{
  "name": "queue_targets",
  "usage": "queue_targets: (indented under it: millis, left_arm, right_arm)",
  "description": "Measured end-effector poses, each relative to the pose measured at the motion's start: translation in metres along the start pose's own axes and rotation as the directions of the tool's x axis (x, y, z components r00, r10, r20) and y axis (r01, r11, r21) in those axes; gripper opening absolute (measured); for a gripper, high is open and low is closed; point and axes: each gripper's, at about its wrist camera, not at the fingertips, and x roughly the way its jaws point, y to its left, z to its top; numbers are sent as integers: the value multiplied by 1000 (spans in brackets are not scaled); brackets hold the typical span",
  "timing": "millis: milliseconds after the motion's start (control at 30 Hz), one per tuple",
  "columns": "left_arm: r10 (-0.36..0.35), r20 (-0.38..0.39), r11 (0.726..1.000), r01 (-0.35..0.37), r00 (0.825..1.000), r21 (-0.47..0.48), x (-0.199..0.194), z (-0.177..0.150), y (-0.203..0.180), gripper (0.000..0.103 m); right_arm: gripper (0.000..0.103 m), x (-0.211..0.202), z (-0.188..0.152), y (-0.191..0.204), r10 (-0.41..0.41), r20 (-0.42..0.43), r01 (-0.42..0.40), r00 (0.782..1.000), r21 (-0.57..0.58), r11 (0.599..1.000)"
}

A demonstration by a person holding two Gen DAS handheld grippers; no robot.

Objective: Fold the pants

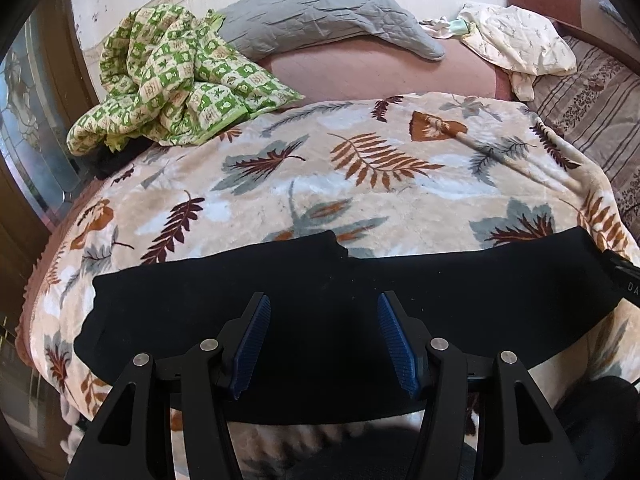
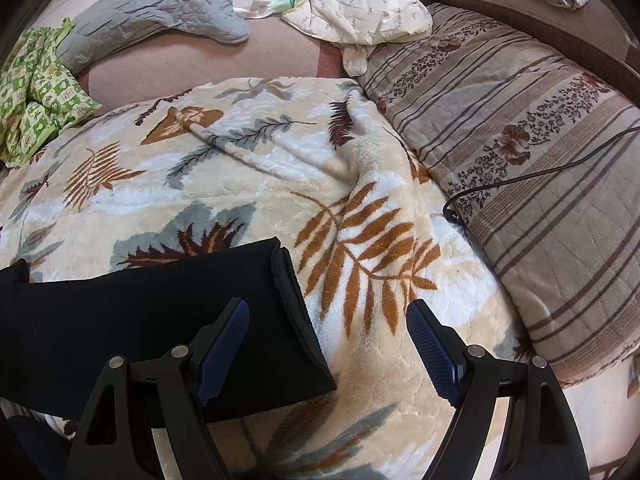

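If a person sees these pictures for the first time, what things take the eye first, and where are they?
First the black pants, lying as a long band across the near edge of the leaf-patterned blanket. Both tools hang open above them: the left tool over the middle, the right tool at the folded end. Far left, a crumpled green checked quilt stands out.

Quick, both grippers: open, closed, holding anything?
Left gripper: open, holding nothing, over the black pants.
Right gripper: open, holding nothing, at the pants' end.
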Motion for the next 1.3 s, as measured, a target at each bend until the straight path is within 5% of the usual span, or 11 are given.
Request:
queue_targets:
  millis: [1100,1200,1300]
  left_arm:
    - [-9,0,1000,9,1000,-5,-1,2,7,56]
    - [-11,-1,1000,11,1000,-8,-1,3,7,56]
    - [-21,-6,1000,21,1000,-15,1,3,7,56]
  right_arm:
    - [82,-2,-1,3,-3,4,3,1000,-7,1000]
    - [82,-4,0,-7,76,14,-77,997,32,997]
    - [82,-18,2,-37,241,121,-250,963,68,966]
